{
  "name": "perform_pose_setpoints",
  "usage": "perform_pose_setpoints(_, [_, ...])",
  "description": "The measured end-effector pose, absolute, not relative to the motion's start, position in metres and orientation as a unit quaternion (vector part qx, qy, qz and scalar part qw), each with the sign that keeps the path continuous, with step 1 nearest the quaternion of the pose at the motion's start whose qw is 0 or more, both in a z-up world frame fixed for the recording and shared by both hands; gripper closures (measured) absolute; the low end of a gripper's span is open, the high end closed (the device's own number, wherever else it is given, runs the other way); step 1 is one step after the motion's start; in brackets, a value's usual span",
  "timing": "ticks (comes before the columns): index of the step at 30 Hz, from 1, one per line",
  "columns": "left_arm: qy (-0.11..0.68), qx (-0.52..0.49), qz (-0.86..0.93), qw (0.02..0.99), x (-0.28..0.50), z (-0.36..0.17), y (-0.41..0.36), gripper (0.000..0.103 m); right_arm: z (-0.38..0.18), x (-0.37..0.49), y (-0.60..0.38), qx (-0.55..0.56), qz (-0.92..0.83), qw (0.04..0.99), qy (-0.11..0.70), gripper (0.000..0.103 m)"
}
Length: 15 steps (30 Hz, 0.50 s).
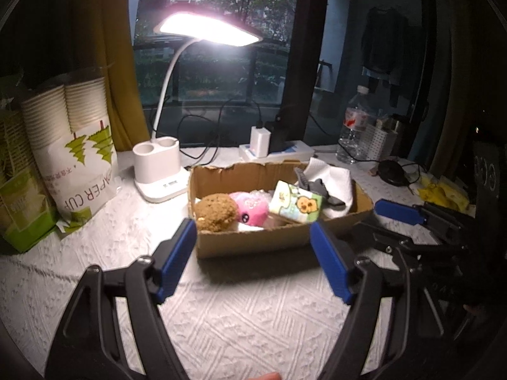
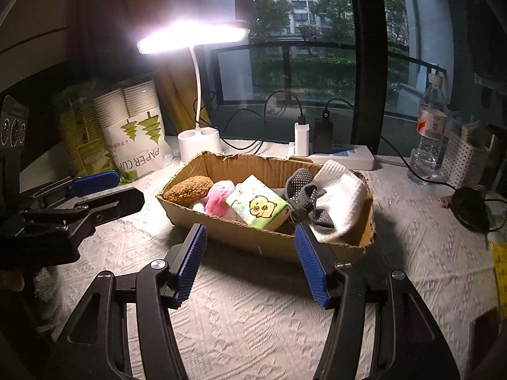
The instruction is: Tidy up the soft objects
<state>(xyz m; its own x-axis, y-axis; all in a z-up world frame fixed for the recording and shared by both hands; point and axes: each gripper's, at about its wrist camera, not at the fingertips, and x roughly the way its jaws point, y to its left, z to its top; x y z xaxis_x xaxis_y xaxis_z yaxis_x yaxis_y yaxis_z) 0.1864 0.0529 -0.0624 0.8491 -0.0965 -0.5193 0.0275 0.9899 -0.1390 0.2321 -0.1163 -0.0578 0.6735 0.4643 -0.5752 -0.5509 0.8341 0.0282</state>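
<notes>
A cardboard box (image 1: pixel 253 242) (image 2: pixel 266 243) sits on the white tablecloth. Inside lie a brown plush (image 1: pixel 216 212) (image 2: pixel 188 187), a pink plush (image 1: pixel 250 207) (image 2: pixel 219 202), a tissue pack with a yellow chick print (image 1: pixel 296 205) (image 2: pixel 259 205), a grey dotted sock (image 1: pixel 317 186) (image 2: pixel 305 199) and a white cloth (image 1: pixel 336 179) (image 2: pixel 340 199). My left gripper (image 1: pixel 253 240) is open and empty just in front of the box. My right gripper (image 2: pixel 250 243) is open and empty at the box's near wall. Each gripper shows at the side of the other's view (image 1: pixel 408 218) (image 2: pixel 85 196).
A lit white desk lamp (image 1: pixel 161 171) (image 2: pixel 198 144) stands behind the box. A paper cup bag (image 1: pixel 80 158) (image 2: pixel 136 139) is at the left, a power strip with chargers (image 1: pixel 272 148) (image 2: pixel 336 152) behind, a water bottle (image 1: pixel 356 126) (image 2: pixel 429 133) and a black cable (image 2: pixel 469 205) at the right.
</notes>
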Motion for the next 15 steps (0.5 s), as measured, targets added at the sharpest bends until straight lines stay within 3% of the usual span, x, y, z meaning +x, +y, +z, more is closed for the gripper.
perform_pose_setpoints(10, [0.259,-0.065,-0.032,0.963,0.154,-0.057,0.047,0.026,-0.050,0.202,-0.123,-0.079,0.271,0.917,0.282,0.042])
perform_pose_setpoints(11, [0.258,-0.064,-0.032,0.963,0.151,-0.057,0.045,0.024,-0.049,0.199,-0.124,-0.079,0.269,0.918,0.281,0.042])
perform_pose_setpoints(13, [0.255,-0.063,-0.033,0.964,0.144,-0.054,0.043,0.010,-0.045,0.193,-0.126,-0.078,0.263,0.920,0.279,0.041])
perform_pose_setpoints(15, [0.245,-0.063,-0.033,0.967,0.135,-0.049,0.041,0.009,-0.041,0.187,-0.129,-0.077,0.254,0.924,0.275,0.035])
